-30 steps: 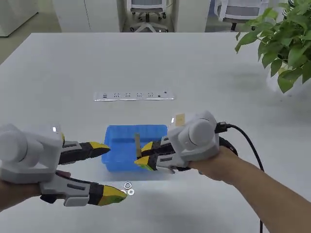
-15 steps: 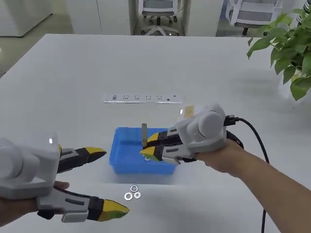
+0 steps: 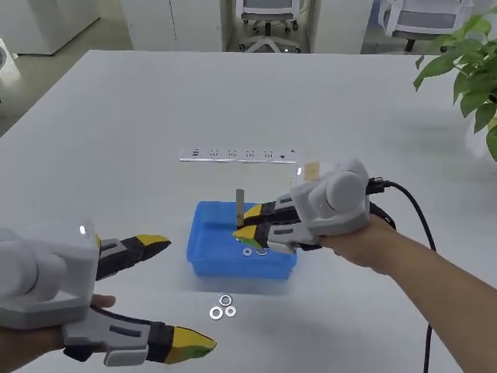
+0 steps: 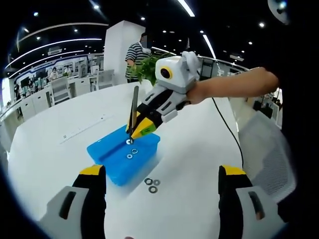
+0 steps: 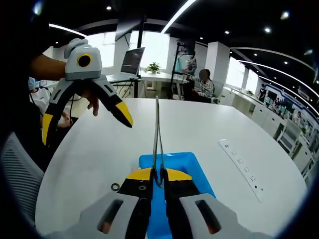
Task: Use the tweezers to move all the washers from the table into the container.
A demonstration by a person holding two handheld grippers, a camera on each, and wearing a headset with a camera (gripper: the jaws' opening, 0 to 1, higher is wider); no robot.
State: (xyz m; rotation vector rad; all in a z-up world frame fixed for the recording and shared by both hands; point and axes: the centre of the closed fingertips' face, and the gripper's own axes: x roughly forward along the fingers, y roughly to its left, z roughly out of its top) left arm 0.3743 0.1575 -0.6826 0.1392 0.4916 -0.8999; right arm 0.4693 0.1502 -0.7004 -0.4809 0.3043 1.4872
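Note:
A blue container (image 3: 208,256) sits on the white table with a few washers (image 3: 253,251) inside. My right gripper (image 3: 247,231) hovers over it, shut on metal tweezers (image 3: 239,203) that stand nearly upright; their lower end is just above the washers in the container (image 4: 130,149). Three loose washers (image 3: 224,307) lie on the table in front of the container. My left gripper (image 3: 188,294) is open at the lower left, apart from the container, with nothing between its jaws. In the right gripper view the tweezers (image 5: 157,129) rise from the shut jaws over the container (image 5: 187,172).
A white power strip (image 3: 237,155) lies behind the container. A potted plant (image 3: 475,74) stands at the far right edge. The black cable (image 3: 415,217) trails from my right gripper. Office chairs (image 3: 268,15) stand beyond the table.
The head view has shifted. My left gripper has drawn back a little from the container's left edge. The right gripper keeps the tweezers over the container.

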